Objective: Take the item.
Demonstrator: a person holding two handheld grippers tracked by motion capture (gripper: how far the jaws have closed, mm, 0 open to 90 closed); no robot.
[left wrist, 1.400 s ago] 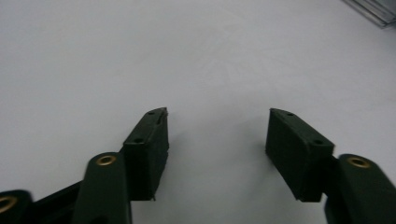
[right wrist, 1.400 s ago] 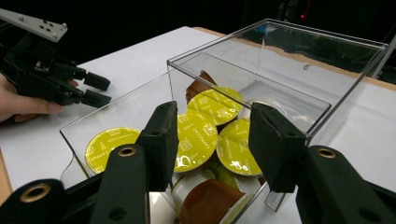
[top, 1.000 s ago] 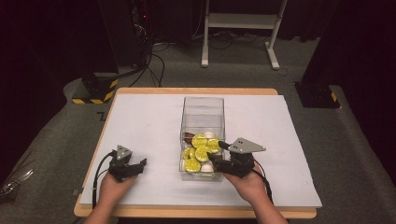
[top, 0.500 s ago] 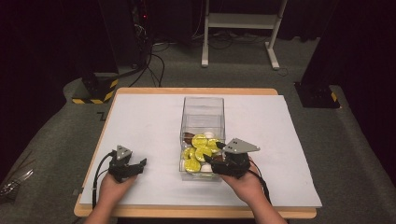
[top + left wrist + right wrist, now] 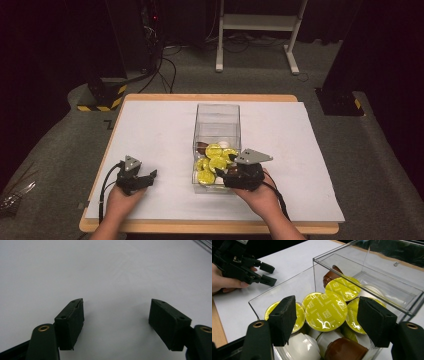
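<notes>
A clear plastic box stands mid-table, its near half piled with several yellow-lidded coffee capsules. In the right gripper view the capsules lie just beyond the jaws, with white capsules and brown ones at the near wall. My right gripper is open at the box's near right corner, nothing between its jaws. My left gripper is open low over the bare white sheet, well left of the box; it also appears as the far gripper.
A white sheet covers the wooden table. The box's far half holds little. Beyond the table are a white stand's legs, cables and dark equipment on the grey floor.
The right gripper has edged left, closer to the box's near corner. The left gripper has stayed where it was.
</notes>
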